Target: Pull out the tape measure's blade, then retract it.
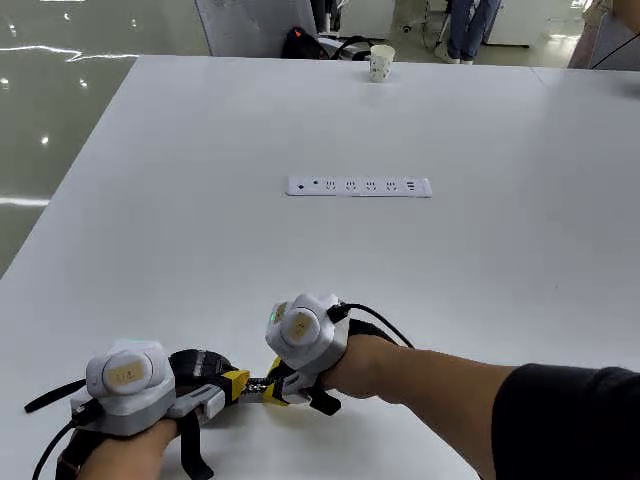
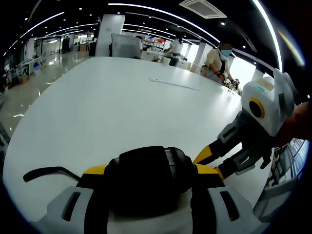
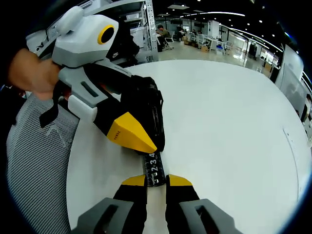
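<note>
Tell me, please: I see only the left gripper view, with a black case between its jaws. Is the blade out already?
Observer: Yes, a short piece of blade runs from the tape measure to the right gripper.
Operator: Does that gripper hold it?
Observer: Yes, its jaws are shut on the blade; printed numbers show beyond the tips.
Operator: Anything standing far ahead?
Observer: A paper cup stands near the far edge of the table.

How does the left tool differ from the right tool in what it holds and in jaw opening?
The left tool clamps the black tape measure case, jaws wide apart; the right tool pinches the thin blade, jaws almost together. Both have yellow tips.
</note>
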Motion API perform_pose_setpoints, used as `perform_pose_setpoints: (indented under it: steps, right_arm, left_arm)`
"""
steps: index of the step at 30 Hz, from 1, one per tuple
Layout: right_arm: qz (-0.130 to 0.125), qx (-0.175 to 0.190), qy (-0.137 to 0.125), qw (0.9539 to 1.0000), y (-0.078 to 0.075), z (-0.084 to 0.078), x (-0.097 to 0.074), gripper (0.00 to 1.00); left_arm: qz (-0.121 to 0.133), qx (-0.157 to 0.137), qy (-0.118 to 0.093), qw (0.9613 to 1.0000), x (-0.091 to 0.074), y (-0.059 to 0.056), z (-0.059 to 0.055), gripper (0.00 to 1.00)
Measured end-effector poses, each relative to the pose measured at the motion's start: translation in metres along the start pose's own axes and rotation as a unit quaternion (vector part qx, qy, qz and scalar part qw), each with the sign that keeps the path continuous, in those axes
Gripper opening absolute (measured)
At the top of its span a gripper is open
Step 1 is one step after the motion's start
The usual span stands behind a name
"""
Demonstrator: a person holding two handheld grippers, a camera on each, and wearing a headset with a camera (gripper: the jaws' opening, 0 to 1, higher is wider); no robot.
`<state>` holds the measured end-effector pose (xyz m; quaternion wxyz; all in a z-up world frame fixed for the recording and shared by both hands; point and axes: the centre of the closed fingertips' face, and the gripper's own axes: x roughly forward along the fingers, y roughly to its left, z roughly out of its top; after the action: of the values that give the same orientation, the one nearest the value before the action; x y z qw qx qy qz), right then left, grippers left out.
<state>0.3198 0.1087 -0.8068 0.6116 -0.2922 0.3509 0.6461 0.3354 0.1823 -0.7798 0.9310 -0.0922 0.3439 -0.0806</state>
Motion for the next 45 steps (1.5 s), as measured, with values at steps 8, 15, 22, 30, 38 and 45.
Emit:
perform_pose_setpoints:
  steps: [8, 15, 22, 30, 38, 45]
  right_arm:
    - [-0.002, -0.003, -0.002, 1.0000, 0.000, 0.002, 0.002, 0.10]
    - [-0.002, 0.003, -0.007, 1.0000, 0.001, 0.005, 0.003, 0.10]
    - [-0.003, -0.003, -0.008, 1.0000, 0.001, 0.007, 0.005, 0.10]
    - [0.000, 0.001, -0.011, 0.9999, 0.001, 0.010, 0.008, 0.10]
    - [0.002, 0.003, -0.012, 0.9999, 0.002, 0.013, 0.010, 0.10]
    - [0.006, 0.002, -0.011, 0.9999, 0.003, 0.015, 0.012, 0.11]
  left_arm:
    - [0.000, 0.000, 0.001, 1.0000, 0.000, 0.000, 0.000, 0.63]
    - [0.000, -0.001, 0.001, 1.0000, 0.000, 0.000, 0.000, 0.63]
    - [0.000, -0.002, 0.001, 1.0000, 0.000, 0.000, 0.000, 0.63]
    - [0.000, -0.002, 0.002, 1.0000, 0.001, -0.001, -0.001, 0.63]
    - [0.000, -0.004, 0.002, 1.0000, 0.001, 0.000, 0.000, 0.63]
    - [-0.002, -0.005, 0.001, 1.0000, 0.001, 0.000, -0.001, 0.63]
